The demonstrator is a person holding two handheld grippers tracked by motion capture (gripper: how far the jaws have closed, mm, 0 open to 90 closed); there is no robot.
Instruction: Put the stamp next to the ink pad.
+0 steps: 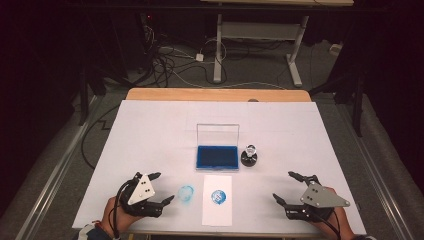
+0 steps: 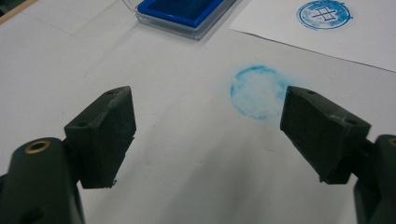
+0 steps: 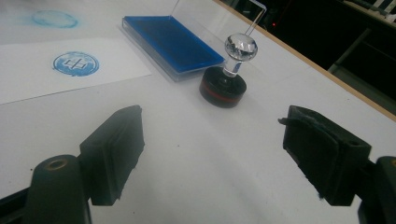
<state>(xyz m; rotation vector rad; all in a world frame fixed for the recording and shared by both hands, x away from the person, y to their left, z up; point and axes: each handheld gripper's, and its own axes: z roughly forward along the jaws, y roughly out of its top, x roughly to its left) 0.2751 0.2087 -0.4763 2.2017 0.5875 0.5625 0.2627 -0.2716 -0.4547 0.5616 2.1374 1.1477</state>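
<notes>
Gaping wide, each hand-held gripper; stamp (image 3: 227, 79) before the right (image 3: 212, 154), blue smudge (image 2: 258, 92) before the left (image 2: 208, 135).

We see wooden table (image 1: 215, 94) under white sheet (image 1: 150, 130). On sheet: open blue ink pad (image 1: 217, 156) at centre, stamp (image 1: 249, 155) just right of it, paper (image 1: 218, 199) with blue print near, blue smudge (image 1: 186, 193) left of paper.

My left gripper (image 2: 208, 135) hangs over the white table cover (image 2: 56, 70), its 2 black jaws spread wide, nothing between them. Blue round smudge (image 2: 258, 92) on the cover just beside my right jaw. Far left: blue ink pad (image 2: 180, 10). Far right: paper sheet (image 2: 322, 32) bearing 1 round blue stamp print (image 2: 323, 14).
</notes>
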